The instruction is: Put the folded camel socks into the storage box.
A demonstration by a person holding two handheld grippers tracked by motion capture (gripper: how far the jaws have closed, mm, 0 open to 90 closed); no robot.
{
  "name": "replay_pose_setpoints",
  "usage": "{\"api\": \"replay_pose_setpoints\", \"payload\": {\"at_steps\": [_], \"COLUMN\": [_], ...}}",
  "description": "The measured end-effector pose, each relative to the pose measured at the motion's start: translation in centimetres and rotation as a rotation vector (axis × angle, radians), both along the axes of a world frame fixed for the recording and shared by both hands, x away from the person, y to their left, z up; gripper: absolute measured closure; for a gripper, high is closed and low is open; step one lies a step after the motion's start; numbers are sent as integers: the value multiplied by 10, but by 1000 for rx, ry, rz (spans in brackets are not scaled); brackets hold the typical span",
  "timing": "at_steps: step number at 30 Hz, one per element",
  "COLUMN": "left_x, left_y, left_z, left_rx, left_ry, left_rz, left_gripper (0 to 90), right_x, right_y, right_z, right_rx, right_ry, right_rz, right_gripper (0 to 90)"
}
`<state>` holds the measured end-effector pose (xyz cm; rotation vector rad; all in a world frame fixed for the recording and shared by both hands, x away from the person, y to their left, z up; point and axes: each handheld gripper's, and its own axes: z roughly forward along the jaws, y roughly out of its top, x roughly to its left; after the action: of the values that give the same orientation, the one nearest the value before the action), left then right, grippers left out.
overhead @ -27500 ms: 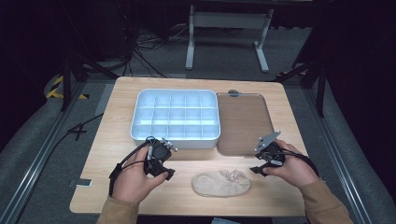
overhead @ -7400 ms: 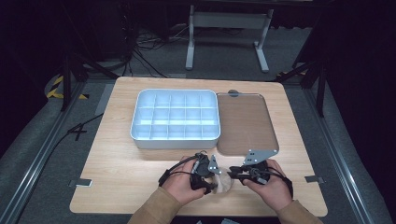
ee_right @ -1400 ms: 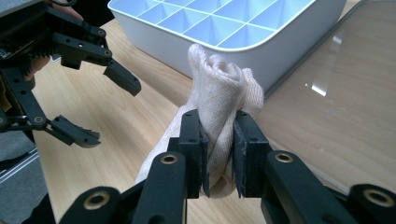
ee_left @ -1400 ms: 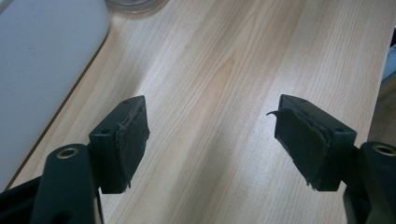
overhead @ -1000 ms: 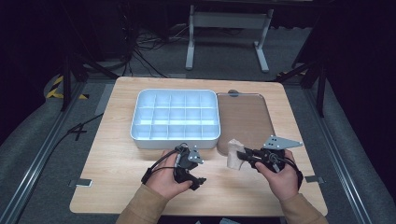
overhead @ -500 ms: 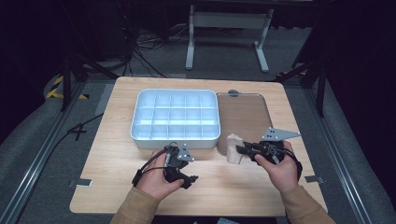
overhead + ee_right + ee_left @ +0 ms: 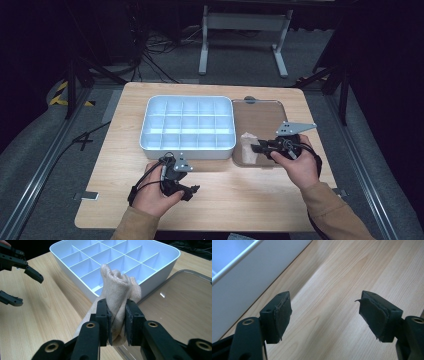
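Rolled beige sock (image 7: pixel 119 290) between right hand-held gripper (image 7: pixel 117 322) pads

Your high view looks forward and down over the whole table (image 7: pixel 240 200). Your gripper views sit close behind their jaws, low over the wood; both share the divided tray's (image 7: pixel 160 267) near wall beyond the fingertips.

The rolled sock (image 7: pixel 117 290) is a pale beige with a fine knitted weave. The divided tray (image 7: pixel 188 125) is white with a light blue look inside its little boxes. The lid (image 7: pixel 262 117) beside it is see-through and looks brownish. The table (image 7: pixel 250 190) is light wood with wavy grain lines. Both the left gripper (image 7: pixel 324 312) and the right gripper (image 7: pixel 117 315) are black. The person's sleeves (image 7: pixel 330 212) are tan.
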<state>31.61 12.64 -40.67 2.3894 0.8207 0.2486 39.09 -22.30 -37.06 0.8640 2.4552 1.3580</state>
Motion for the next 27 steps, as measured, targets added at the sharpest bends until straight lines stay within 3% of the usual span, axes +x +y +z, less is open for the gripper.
{"api": "replay_pose_setpoints", "payload": {"at_steps": [2, 3, 10, 21, 27], "left_x": [-1, -2, -13, -20, -18], "left_y": [2, 4, 20, 43, 49], "left_z": [0, 0, -2, -5, -5], "left_rx": [-3, -1, -50, -41, -41], "left_ry": [-5, -2, -9, -14, -12], "left_rz": [11, 18, 54, 137, 152], "left_gripper": [263, 259, 256, 252, 252], "right_x": [2, 7, 21, 47, 58], "right_y": [0, 1, 3, 19, 28], "right_z": [1, 3, 12, 18, 24], "right_rx": [-4, -6, -25, -82, -99], "right_ry": [-1, -8, -12, -17, -28], "right_rz": [10, 49, 81, 112, 131], "right_gripper": [758, 757, 757, 756, 756]}}
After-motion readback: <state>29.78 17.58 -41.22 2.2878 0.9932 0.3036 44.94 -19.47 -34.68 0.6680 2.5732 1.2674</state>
